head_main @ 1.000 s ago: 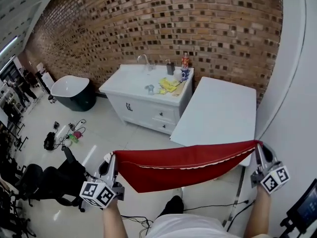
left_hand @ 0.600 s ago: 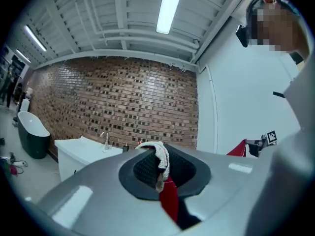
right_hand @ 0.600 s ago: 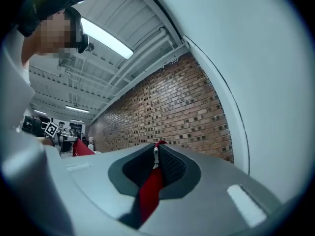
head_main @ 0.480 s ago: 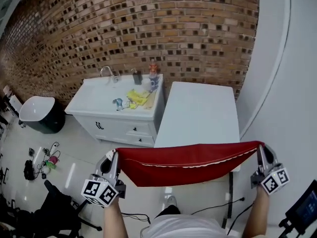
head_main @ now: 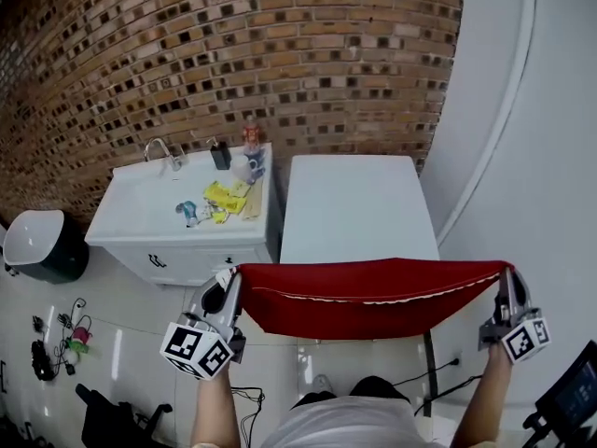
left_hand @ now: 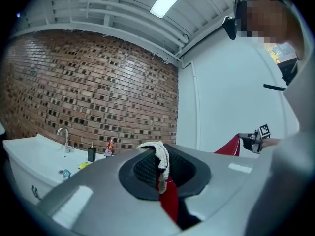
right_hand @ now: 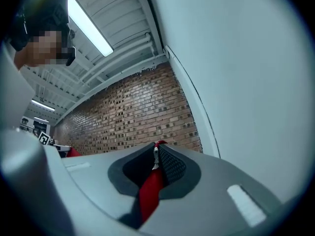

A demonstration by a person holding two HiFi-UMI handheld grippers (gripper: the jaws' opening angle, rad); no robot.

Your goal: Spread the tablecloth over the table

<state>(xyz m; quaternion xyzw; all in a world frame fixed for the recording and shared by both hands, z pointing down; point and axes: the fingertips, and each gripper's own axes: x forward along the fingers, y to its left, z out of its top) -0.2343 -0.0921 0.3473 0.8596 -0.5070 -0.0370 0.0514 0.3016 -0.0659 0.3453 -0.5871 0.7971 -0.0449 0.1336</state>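
A red tablecloth (head_main: 368, 297) with a white lace hem hangs stretched between my two grippers, in front of the near end of a white table (head_main: 356, 208). My left gripper (head_main: 229, 282) is shut on the cloth's left corner; its own view shows red fabric and white trim (left_hand: 162, 167) pinched in the jaws. My right gripper (head_main: 508, 276) is shut on the right corner, where red cloth (right_hand: 150, 188) shows between the pads. The cloth hides the table's near edge.
A white sink cabinet (head_main: 182, 222) with a tap, bottles and yellow packets stands left of the table, against a brick wall (head_main: 233, 54). A white wall (head_main: 532, 157) runs along the right. A dark bin (head_main: 37, 245) and cables lie on the floor at left.
Both hands with the stretched cloth have swung right across the room, so the table now sits centred behind the cloth. The grip on both corners is unchanged.
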